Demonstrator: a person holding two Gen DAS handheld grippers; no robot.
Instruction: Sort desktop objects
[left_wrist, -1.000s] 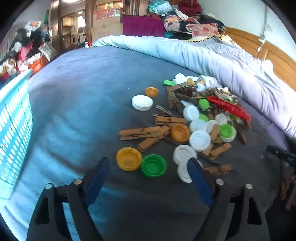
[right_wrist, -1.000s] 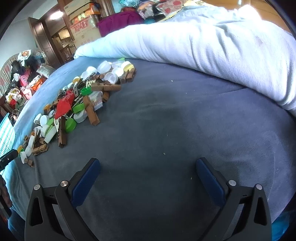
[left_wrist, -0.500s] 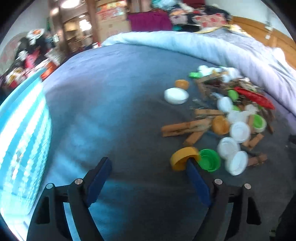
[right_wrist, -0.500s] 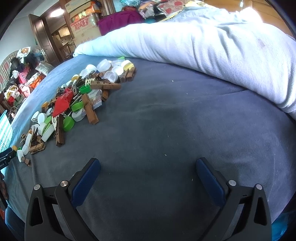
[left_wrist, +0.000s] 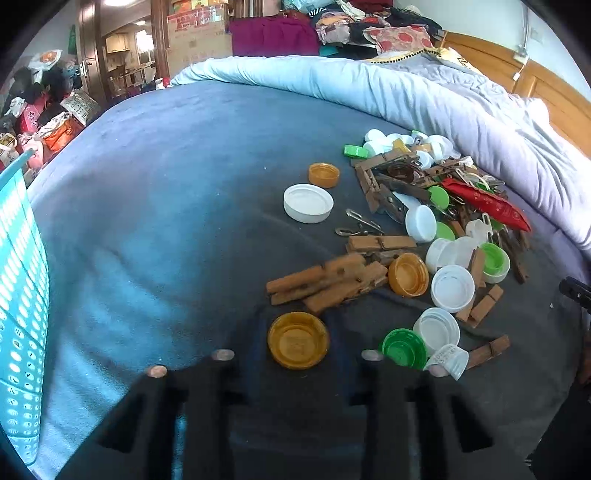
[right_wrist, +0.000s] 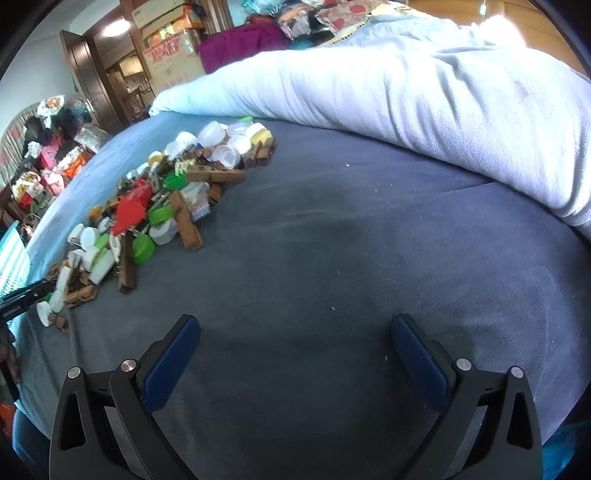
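Observation:
A pile of bottle caps, wooden clothespins and a red packet lies on a blue blanket. My left gripper is blurred; its jaws stand on either side of a yellow cap, and contact cannot be made out. A green cap lies just to its right. My right gripper is open and empty above bare blanket, with the pile far to its left.
A turquoise perforated basket stands at the left edge. A rolled pale duvet borders the pile at the back and right. Room clutter lies beyond the bed. The other gripper's black tip shows at the left.
My left gripper swung left towards the basket, then came back onto the yellow cap, and its jaws have narrowed around it. The right gripper has drifted slightly and stays open.

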